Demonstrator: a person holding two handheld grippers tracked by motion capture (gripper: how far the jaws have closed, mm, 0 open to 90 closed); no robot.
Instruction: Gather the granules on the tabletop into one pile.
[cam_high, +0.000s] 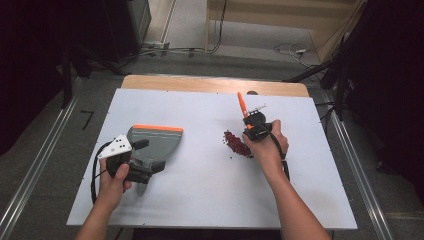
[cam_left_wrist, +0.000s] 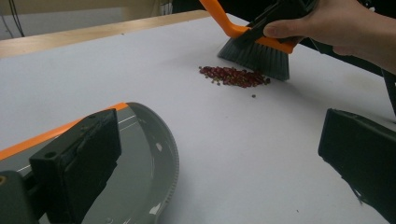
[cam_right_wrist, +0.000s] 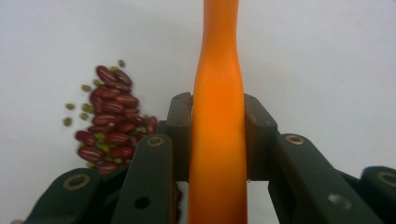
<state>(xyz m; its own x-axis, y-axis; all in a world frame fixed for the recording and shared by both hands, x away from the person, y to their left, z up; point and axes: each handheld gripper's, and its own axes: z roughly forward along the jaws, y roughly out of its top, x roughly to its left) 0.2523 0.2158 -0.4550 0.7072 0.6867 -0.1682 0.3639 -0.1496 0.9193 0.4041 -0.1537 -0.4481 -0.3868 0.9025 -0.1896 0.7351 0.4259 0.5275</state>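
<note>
No writing or brand can be read on anything here.

On the left of the white worktop (cam_high: 200, 195) lies one grey dustpan (cam_high: 152, 141) with an orange strip along its far edge. The person's left hand (cam_high: 114, 176) holds the left tool (cam_high: 145, 172) at the dustpan's near end. From above, you cannot tell how its jaws stand. The left tool's own view shows them wide apart with nothing between them: one jaw sits over the dustpan (cam_left_wrist: 140, 172), the other over bare worktop.

Near the middle of the worktop is one small heap of beans (cam_high: 237, 143). The high view shows it as a dark red patch. The right tool's view, close up, shows many red beans (cam_right_wrist: 109, 126) mixed with little green ones. There are too many to count.

Just right of the heap is one brush (cam_high: 243, 111) with an orange handle. The right hand (cam_high: 270, 142) holds the right tool (cam_high: 252, 127), and its jaws are clamped on the handle (cam_right_wrist: 218, 135) from both sides. The left tool's view shows what the others hide: the brush's dark bristles (cam_left_wrist: 257, 57) rest on the worktop, touching the far side of the heap.
</note>
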